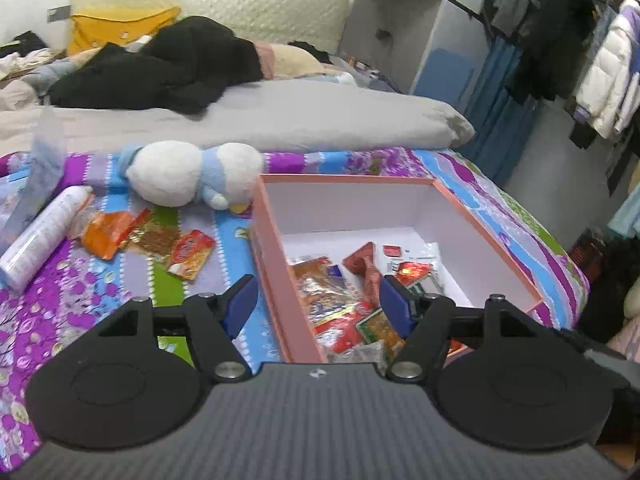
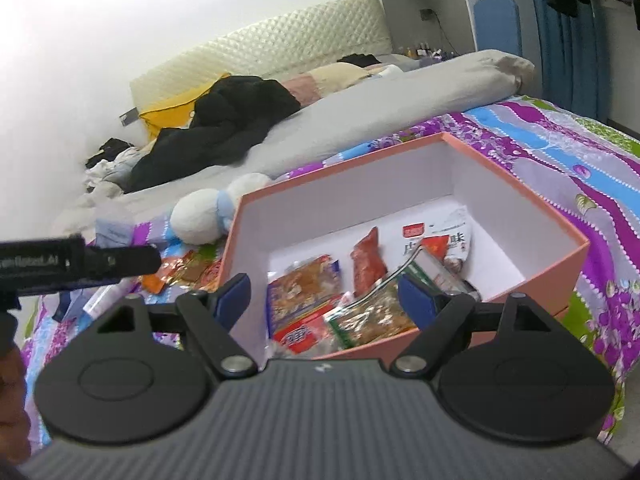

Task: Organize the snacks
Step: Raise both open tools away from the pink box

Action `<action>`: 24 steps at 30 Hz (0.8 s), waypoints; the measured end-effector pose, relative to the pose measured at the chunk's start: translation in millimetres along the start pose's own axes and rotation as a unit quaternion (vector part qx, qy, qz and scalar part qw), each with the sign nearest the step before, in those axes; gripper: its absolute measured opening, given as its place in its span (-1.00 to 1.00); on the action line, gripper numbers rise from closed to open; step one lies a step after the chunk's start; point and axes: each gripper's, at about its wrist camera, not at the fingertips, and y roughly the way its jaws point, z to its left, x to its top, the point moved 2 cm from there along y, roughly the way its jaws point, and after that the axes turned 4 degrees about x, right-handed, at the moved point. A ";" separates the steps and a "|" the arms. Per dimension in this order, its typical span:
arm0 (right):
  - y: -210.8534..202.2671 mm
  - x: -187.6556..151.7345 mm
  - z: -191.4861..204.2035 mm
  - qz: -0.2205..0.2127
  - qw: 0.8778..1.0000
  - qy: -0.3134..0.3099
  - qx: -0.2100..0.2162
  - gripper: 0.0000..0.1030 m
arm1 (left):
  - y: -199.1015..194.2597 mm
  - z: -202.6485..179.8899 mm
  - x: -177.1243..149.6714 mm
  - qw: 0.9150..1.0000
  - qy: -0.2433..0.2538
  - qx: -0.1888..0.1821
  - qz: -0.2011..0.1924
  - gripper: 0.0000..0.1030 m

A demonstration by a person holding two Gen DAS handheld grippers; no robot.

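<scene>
The box point(image 1: 276, 216) is the reference landmark: pink outside, white inside, open-topped, resting on the patterned bedspread point(image 1: 120, 280). Several snack packets point(image 1: 344, 312) already lie loose on its floor, bunched toward the near wall.

**Tool state.** The left gripper point(image 1: 318, 306) has its jaws spread wide and holds nothing; it hangs above the box's near-left corner, one finger outside the left wall, the other over the interior. The right gripper point(image 2: 324, 300) is likewise spread and empty, positioned over the box's near wall.

**Remaining work.** Three or so loose packets point(image 1: 148, 236) lie on the bedspread to the left of the box, beside a white bottle point(image 1: 40, 236) and in front of a plush toy point(image 1: 192, 172). In my judgement, these are the next items to collect.

**Hazards.**
- Flat foil packets on soft bedding may slide or sink under finger pressure, so the pinch could close on fabric instead.
- The loose packets overlap; a grasp may lift two at once and drop one short of the box.
- A finger moving sideways may catch the left wall and shift the box.
- The bottle could roll if nudged.
</scene>
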 end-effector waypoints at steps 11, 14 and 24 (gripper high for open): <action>-16.9 -25.7 35.7 0.002 0.998 -0.052 0.029 0.60 | -30.6 37.3 -37.0 0.999 -0.013 0.034 0.001 0.40; -25.8 -26.8 44.0 -0.004 0.998 -0.062 0.033 0.60 | -46.3 39.3 -46.8 0.999 -0.003 0.032 0.000 0.40; -54.0 -49.6 66.3 -0.005 0.996 -0.072 0.058 0.60 | -84.7 63.6 -65.9 0.999 -0.020 0.049 -0.002 0.40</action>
